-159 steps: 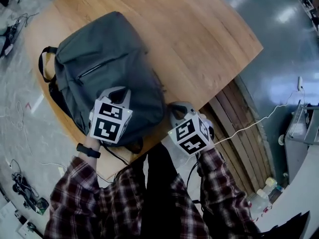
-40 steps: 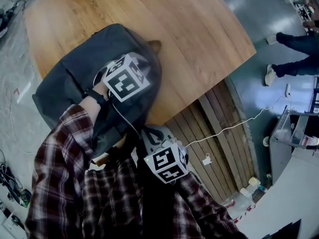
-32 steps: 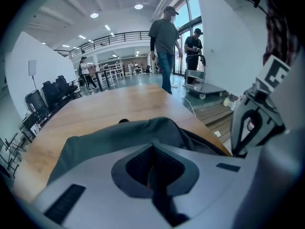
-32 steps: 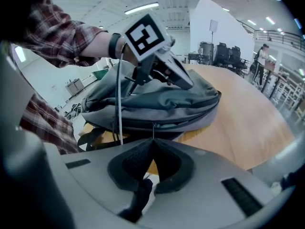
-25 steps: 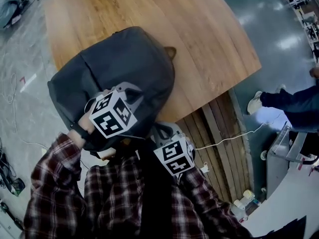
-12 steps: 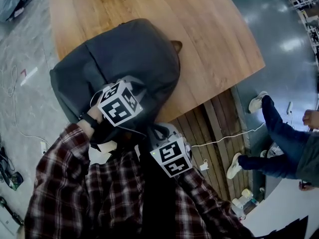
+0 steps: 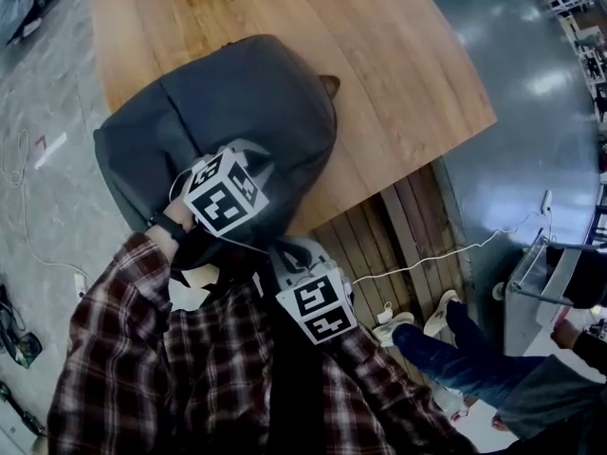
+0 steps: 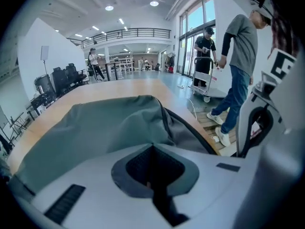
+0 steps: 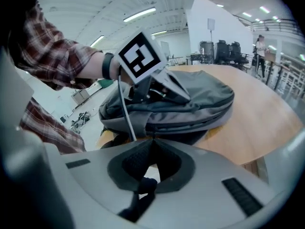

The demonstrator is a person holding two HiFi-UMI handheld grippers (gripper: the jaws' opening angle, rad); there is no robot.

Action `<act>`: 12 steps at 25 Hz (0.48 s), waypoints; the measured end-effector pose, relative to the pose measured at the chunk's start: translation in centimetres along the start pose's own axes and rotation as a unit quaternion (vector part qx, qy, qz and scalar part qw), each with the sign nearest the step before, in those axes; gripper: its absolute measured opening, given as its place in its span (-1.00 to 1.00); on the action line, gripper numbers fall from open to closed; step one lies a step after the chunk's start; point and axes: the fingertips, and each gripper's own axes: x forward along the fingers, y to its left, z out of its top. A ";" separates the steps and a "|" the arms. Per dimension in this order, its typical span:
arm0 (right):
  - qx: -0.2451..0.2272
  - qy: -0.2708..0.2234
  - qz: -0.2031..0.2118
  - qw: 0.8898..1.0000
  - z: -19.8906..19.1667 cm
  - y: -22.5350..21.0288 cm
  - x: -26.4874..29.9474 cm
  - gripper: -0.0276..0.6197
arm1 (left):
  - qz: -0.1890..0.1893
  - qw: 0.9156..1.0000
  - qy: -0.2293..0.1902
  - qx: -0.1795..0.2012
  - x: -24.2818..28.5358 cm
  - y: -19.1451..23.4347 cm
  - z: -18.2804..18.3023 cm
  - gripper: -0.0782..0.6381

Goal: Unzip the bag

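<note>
A dark grey backpack (image 7: pixel 247 102) lies flat at the near left corner of the wooden table (image 7: pixel 379 45). My left gripper (image 7: pixel 251 159) rests on top of the bag's near end. Its jaws are shut, and in the left gripper view (image 8: pixel 152 149) a dark strip of the bag runs between them. My right gripper (image 7: pixel 289 249) is low at the table's near edge, close to my body. In the right gripper view its jaws (image 9: pixel 153 142) are shut on a dark zip pull (image 9: pixel 153 136) hanging from the bag's side zipper (image 9: pixel 190 118).
Wooden slats (image 7: pixel 408 245) lie on the floor beside the table, crossed by a white cable (image 7: pixel 446 254). A person in jeans (image 7: pixel 455 358) walks past at the right. Another person stands by a cart (image 8: pixel 202 78). Chairs and gear stand at the far left (image 8: pixel 57 78).
Over the last seconds my left gripper came back from the bag's middle to its near end. In the last half second both grippers barely shifted. The passer-by walked nearer.
</note>
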 end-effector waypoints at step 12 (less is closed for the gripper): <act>0.079 -0.183 -0.069 0.978 10.3 -7.2 -10.6 -0.88 | 0.122 0.946 -0.221 -0.205 -13.7 -0.6 4.9 -0.76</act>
